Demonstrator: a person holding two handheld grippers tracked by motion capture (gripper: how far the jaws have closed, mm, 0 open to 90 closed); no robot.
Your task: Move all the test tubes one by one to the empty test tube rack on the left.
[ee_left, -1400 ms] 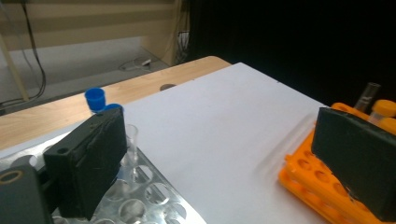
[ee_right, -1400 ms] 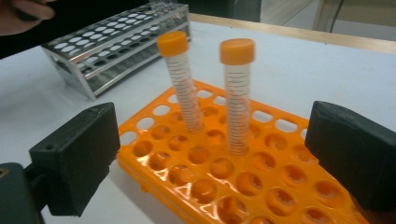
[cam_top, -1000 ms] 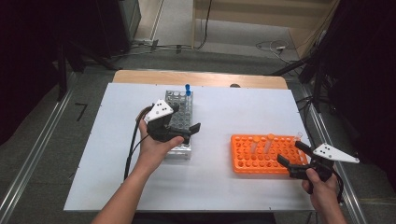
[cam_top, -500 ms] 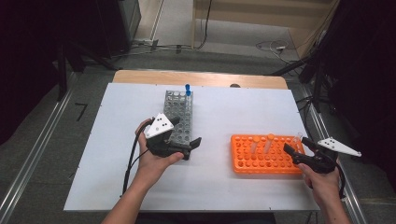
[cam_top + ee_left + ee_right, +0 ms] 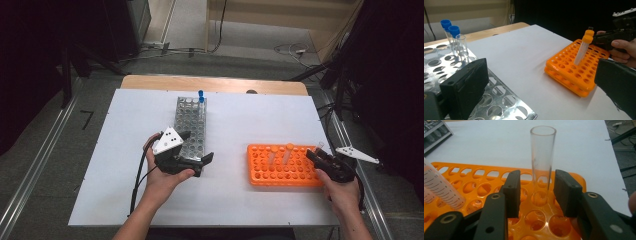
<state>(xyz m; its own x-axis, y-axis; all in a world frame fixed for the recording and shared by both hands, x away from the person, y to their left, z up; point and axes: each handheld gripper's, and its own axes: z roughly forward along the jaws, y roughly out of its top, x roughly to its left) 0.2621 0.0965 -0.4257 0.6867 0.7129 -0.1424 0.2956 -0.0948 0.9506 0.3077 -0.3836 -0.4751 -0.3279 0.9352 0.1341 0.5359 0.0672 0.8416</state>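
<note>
Work in hand: moving tubes between the metal rack (image 5: 190, 127) and the orange rack (image 5: 283, 166), as it looks.
Clear tube (image 5: 542, 162): stands upright in a hole near the orange rack's far right corner, uncapped, between the right gripper's jaws.
Right gripper (image 5: 537, 193): jaws spread on either side of the clear tube, a gap showing on both sides; not pinching it. In the high view it sits at the orange rack's right end (image 5: 320, 156).
Left gripper (image 5: 196, 152): jaws wide apart, holding nothing; it hangs over the near end of the metal rack, pointed toward the orange rack.
Orange rack, so far: two orange-capped tubes (image 5: 583, 48) lean in its holes, plus the clear tube; most holes are bare.
Metal rack, so far: two blue-capped tubes (image 5: 450, 31) and one uncapped tube (image 5: 462, 46) stand at its far end; the rest of its holes look bare.
Done: judging by the layout, the clear tube is seated in the orange rack, and nothing is in transit.
Left: cannot tell which way tubes travel; if toward orange, three tubes remain in the metal rack, and the left gripper seems best placed to fetch one.
Table (image 5: 250, 120): white, nothing loose lying on it.
</note>
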